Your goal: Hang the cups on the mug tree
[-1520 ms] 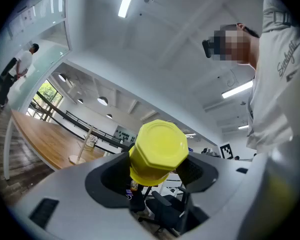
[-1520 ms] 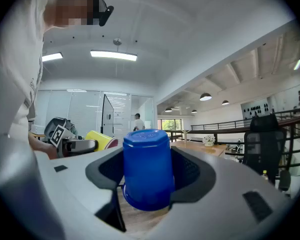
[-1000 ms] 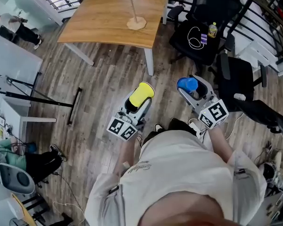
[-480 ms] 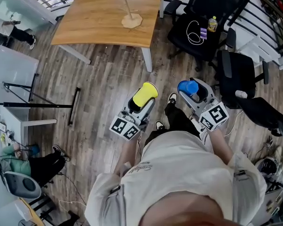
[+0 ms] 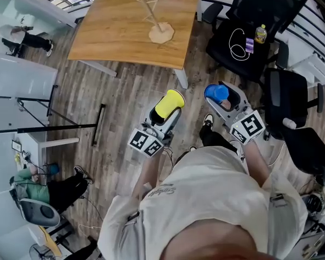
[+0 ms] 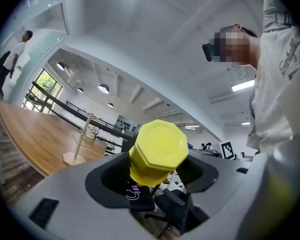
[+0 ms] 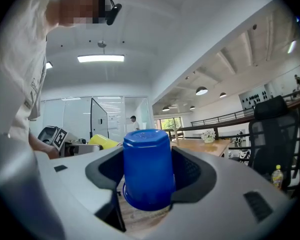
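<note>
My left gripper (image 5: 165, 110) is shut on a yellow cup (image 5: 169, 103), its base pointing away from me; the left gripper view shows that cup (image 6: 157, 152) filling the jaws. My right gripper (image 5: 221, 98) is shut on a blue cup (image 5: 216, 93), seen upside down between the jaws in the right gripper view (image 7: 146, 168). A wooden mug tree (image 5: 158, 26) with thin pegs stands on the wooden table (image 5: 114, 26) ahead, well beyond both grippers. It also shows as a small mug tree (image 6: 80, 143) at left in the left gripper view.
I stand on a plank floor short of the table's near edge. Black office chairs (image 5: 246, 37) stand to the right, one carrying a cable and a bottle (image 5: 260, 33). A black stand with a long bar (image 5: 49, 126) lies on the floor at left. A person (image 5: 21, 34) is at far left.
The table and mug tree have shifted down and right in the head view. Both grippers keep their cups and stay about where they were in front of my body.
</note>
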